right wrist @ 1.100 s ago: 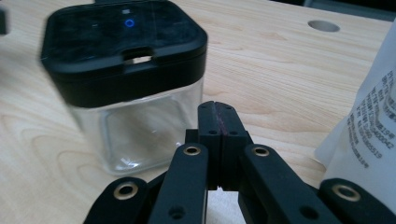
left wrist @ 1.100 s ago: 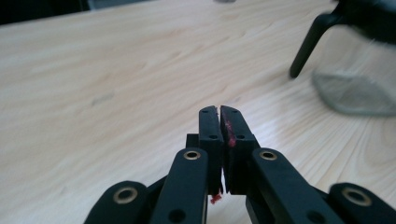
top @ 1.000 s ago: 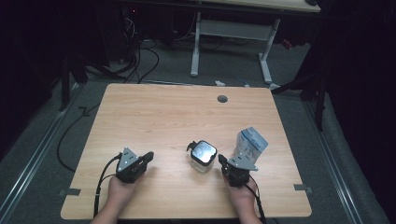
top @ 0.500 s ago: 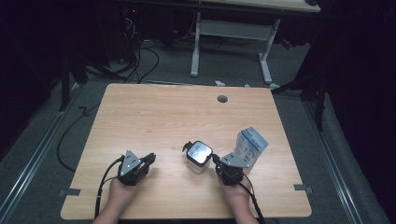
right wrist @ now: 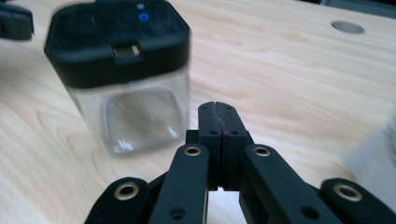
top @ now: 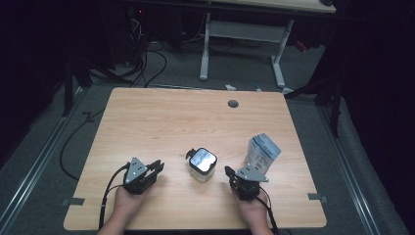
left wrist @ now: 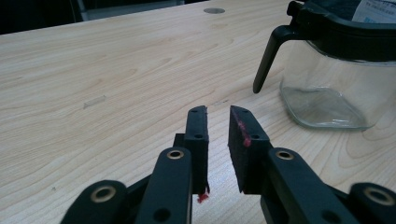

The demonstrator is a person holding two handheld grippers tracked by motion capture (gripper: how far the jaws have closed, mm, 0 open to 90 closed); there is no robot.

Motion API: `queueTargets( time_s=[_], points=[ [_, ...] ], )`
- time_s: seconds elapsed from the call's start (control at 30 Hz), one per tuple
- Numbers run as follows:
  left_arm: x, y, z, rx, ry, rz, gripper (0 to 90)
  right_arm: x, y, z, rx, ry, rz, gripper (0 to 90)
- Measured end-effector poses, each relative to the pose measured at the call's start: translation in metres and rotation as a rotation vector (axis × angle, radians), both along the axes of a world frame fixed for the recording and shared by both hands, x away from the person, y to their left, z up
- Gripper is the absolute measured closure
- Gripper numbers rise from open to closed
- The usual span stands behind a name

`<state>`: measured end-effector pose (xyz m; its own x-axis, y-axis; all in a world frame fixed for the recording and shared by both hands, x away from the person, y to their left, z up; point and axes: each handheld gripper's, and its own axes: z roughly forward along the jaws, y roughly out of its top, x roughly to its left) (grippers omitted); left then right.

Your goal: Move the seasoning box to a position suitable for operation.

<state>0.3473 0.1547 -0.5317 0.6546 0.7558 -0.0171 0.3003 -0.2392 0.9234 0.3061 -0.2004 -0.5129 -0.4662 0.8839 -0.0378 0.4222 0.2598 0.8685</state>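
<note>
Two grippers rest low on the wooden table [top: 161, 122], one in each hand. Left gripper [left wrist: 218, 122]: jaws slightly parted, holding nothing. Right gripper [right wrist: 218, 116]: jaws pressed together, empty. Between them stands a clear glass jar [top: 202, 164] with a black lid [right wrist: 116, 35], touched by neither. A blue-and-white pouch [top: 261, 151] stands upright just beyond the right gripper.
</note>
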Motion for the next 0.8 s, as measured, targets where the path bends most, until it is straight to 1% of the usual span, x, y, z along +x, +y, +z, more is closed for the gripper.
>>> queueTargets(
  time_s=[0.07,0.1,0.17,0.2,0.23,0.27,0.33,0.37,0.4,0.43,0.47,0.53,0.57,0.63,0.67,0.8],
  points=[
    [0.0,0.0,0.0,-0.002,-0.002,-0.002,74.2,-0.006,-0.008,-0.003,-0.01,0.002,-0.025,88.3],
    [0.0,0.0,0.0,-0.002,-0.003,-0.004,73.4,-0.008,-0.011,-0.005,-0.008,0.001,-0.041,88.3],
    [0.001,0.0,0.0,-0.006,-0.001,0.006,72.0,-0.014,-0.018,-0.007,0.014,-0.004,-0.059,88.3],
    [0.002,0.0,0.0,-0.005,0.005,0.007,71.7,-0.017,-0.021,-0.008,0.032,-0.021,-0.06,88.0],
    [0.003,0.0,0.001,-0.005,0.012,0.014,72.4,-0.02,-0.024,-0.006,0.029,-0.033,-0.048,88.0],
    [0.004,0.0,0.001,-0.007,0.02,0.016,72.4,-0.02,-0.024,-0.006,0.029,-0.033,-0.048,88.0],
    [0.004,-0.002,0.003,0.01,0.011,0.019,80.3,-0.022,-0.027,-0.006,0.033,-0.042,-0.047,89.3],
    [0.004,-0.004,0.004,0.014,0.012,0.023,82.3,-0.022,-0.029,-0.007,0.039,-0.045,-0.042,89.8],
    [0.006,-0.006,0.01,-0.036,0.053,0.023,84.1,-0.021,-0.028,-0.009,0.031,-0.042,-0.023,89.9],
    [0.006,-0.006,0.01,-0.036,0.053,0.023,86.0,-0.021,-0.028,-0.009,0.031,-0.042,-0.023,89.9],
    [0.008,-0.009,0.014,-0.047,0.061,0.023,86.0,-0.021,-0.028,-0.01,0.026,-0.042,-0.013,89.9],
    [0.011,-0.015,0.021,-0.047,0.064,0.012,89.4,-0.021,-0.026,-0.01,0.015,-0.049,0.0,89.9],
    [0.013,-0.019,0.025,-0.049,0.066,0.005,89.8,-0.021,-0.025,-0.011,0.013,-0.056,0.004,89.9],
    [0.015,-0.027,0.031,-0.053,0.065,-0.008,90.0,-0.022,-0.025,-0.011,0.022,-0.054,0.005,89.8],
    [0.016,-0.03,0.033,-0.052,0.062,-0.01,90.0,-0.022,-0.026,-0.011,0.017,-0.063,0.008,89.8],
    [0.019,-0.043,0.042,-0.066,0.061,-0.025,90.0,-0.024,-0.025,-0.012,0.015,-0.068,0.023,89.6]
  ],
)
